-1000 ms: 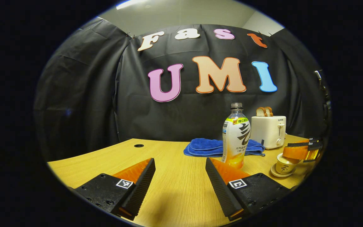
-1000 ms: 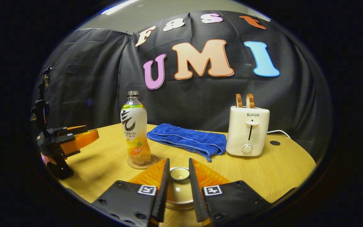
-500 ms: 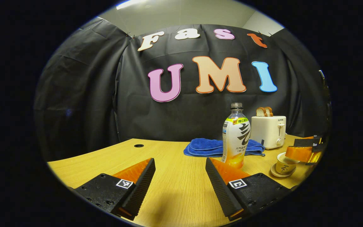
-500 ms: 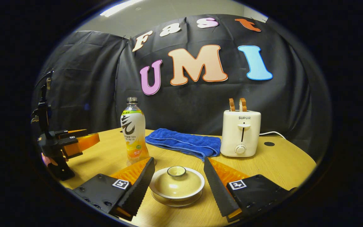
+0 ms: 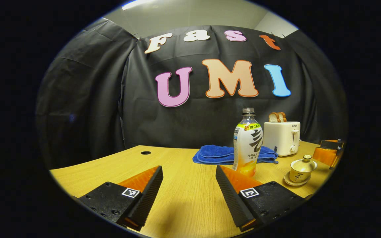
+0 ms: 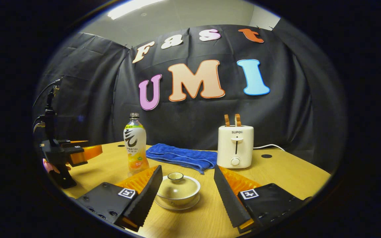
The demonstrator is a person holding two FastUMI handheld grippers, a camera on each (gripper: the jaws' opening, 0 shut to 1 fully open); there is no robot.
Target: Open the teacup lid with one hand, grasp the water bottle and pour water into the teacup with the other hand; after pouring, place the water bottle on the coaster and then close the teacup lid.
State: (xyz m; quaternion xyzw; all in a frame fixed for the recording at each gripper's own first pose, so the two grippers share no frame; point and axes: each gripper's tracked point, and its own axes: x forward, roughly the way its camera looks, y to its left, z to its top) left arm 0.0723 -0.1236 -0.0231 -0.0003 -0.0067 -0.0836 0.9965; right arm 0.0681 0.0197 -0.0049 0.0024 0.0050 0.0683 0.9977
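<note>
The teacup [image 6: 178, 191] sits on its saucer with the lid [image 6: 177, 185] on it, between the fingers of my right gripper [image 6: 187, 171], which is open and touches neither. The water bottle [image 6: 135, 148] stands upright to the left of the cup, its base hidden behind my finger. In the left gripper view the bottle [image 5: 247, 145] stands just past my open, empty left gripper [image 5: 189, 168]. The lidded teacup [image 5: 301, 168] is farther right, with the right gripper [image 5: 327, 153] beside it. The left gripper [image 6: 78, 153] hovers at the table's left.
A blue towel [image 6: 180, 157] lies behind the cup and a white toaster [image 6: 235, 147] with bread stands to its right. The same towel [image 5: 217, 153] and toaster [image 5: 281, 137] are behind the bottle. A cable hole [image 5: 145, 152] marks the wooden table [image 5: 184, 172].
My right gripper opened, let go of the lid resting on the teacup, and drew back from the cup. The left gripper and the bottle have not moved.
</note>
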